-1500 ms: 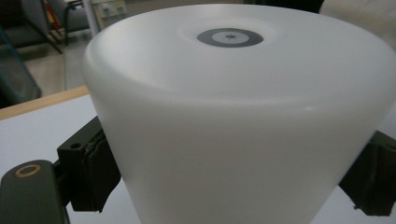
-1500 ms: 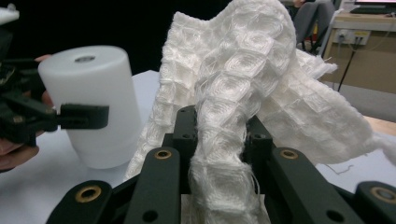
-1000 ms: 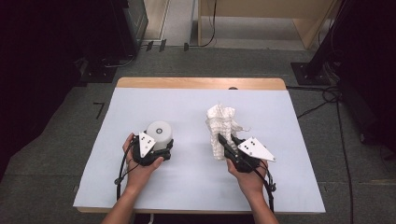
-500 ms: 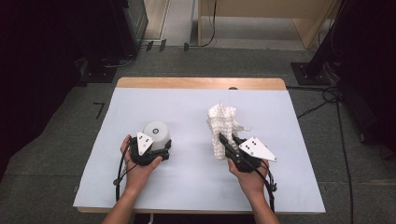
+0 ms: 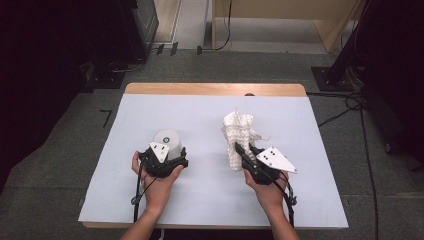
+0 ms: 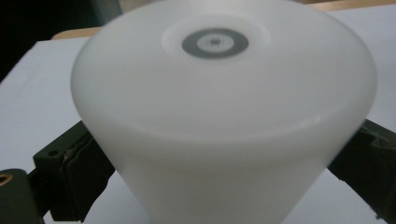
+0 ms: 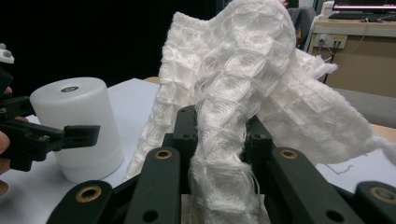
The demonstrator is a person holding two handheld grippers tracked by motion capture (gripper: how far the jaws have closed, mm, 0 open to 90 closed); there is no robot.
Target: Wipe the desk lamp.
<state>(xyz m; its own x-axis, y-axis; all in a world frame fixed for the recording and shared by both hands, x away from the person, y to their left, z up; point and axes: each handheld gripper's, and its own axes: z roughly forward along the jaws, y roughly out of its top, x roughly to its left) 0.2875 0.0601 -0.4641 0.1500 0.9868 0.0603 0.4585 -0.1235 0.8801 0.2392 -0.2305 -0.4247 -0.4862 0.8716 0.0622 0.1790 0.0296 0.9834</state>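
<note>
Two hand-held grippers at a white-covered table [image 5: 210,200]: one opening around a cup, one clamped on cloth.

Left gripper [image 5: 167,159]: a frosted white plastic cup [image 5: 166,141], standing upside down with a grey ring on its flat top, sits between the jaws and just ahead of the gripper body. The jaws have just been opening and stand wide; in the left gripper view the black pads [image 6: 77,175] flank the cup's [image 6: 224,116] lower wall on both sides, at or just off the wall, contact too blurred to call. Right gripper [image 5: 246,151]: jaws nearly closed, pinching a fold of a crumpled white waffle-weave cloth [image 5: 240,135]. The cloth [image 7: 243,93] rises in a bunch above and ahead of the jaw tips, its far side draping toward the table. Cup and cloth stand well apart, the cup [image 7: 77,128] to the left of the right gripper.
</note>
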